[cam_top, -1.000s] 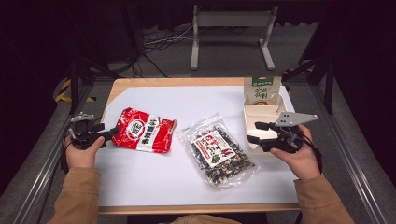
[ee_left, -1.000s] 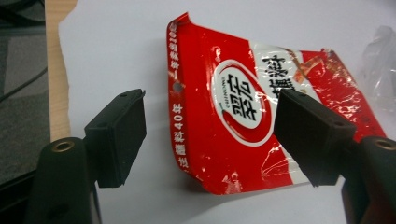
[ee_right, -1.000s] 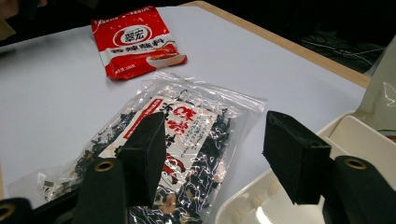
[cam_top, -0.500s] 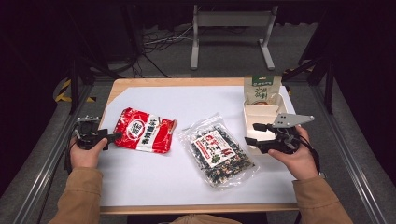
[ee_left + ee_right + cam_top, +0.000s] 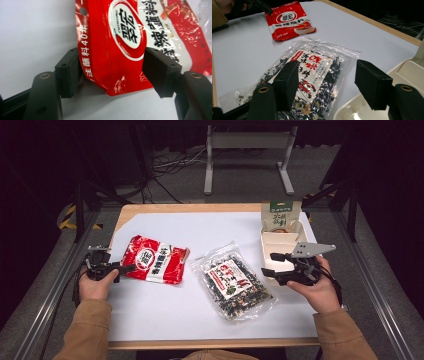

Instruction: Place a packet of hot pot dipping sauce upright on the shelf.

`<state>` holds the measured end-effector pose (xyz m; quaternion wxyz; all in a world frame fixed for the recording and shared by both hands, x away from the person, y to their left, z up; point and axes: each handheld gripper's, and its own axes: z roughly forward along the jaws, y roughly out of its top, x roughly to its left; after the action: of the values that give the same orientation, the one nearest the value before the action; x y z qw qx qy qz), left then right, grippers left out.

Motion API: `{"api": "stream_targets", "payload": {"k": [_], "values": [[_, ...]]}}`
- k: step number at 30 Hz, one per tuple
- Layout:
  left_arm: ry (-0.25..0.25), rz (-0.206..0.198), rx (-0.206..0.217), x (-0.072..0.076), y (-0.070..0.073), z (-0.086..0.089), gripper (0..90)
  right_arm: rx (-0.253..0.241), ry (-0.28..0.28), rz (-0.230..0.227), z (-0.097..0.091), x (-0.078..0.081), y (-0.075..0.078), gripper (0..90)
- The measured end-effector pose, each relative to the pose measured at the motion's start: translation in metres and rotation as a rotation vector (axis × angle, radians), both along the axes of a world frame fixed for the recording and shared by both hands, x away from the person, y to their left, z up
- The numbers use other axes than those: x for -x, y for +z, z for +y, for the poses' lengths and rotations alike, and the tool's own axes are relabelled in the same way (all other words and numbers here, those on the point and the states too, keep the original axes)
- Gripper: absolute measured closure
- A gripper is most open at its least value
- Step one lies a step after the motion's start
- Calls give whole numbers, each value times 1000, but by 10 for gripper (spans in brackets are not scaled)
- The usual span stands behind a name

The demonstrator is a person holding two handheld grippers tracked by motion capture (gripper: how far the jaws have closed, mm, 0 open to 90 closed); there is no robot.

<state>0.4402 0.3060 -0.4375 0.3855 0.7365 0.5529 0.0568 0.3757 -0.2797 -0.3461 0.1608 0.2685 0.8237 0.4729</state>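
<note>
A red seasoning packet (image 5: 155, 259) lies flat at the left of the white table top (image 5: 220, 227). My left gripper (image 5: 122, 268) is at its near-left corner. In the left gripper view that corner of the red packet (image 5: 120, 37) sits between the jaws of my left gripper (image 5: 113, 72), which have just been closing; the pads do not squeeze it. A clear bag of dark dried bits (image 5: 232, 280) lies at the centre. To its right my right gripper (image 5: 269, 263) stands open over the white tray's edge, the bag (image 5: 312, 67) lying ahead of it and nothing between its pads.
The white compartment tray (image 5: 280, 240) sits at the table's right edge, with a green-and-white pouch (image 5: 281, 215) upright behind it. The table's wooden rim runs along the far side. A metal stand and cables are on the floor beyond.
The left gripper has edged slightly toward the red packet's corner and its jaws have narrowed a little. The right gripper has held still.
</note>
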Motion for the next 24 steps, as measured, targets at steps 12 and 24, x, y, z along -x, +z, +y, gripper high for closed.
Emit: {"api": "stream_targets", "payload": {"k": [12,24], "values": [[-55,-61,41,7,9,-7,388,-5,11,2,1,-1,-3,347],[-70,-30,-69,1,-4,-15,571,5,23,-2,5,-1,-5,345]]}}
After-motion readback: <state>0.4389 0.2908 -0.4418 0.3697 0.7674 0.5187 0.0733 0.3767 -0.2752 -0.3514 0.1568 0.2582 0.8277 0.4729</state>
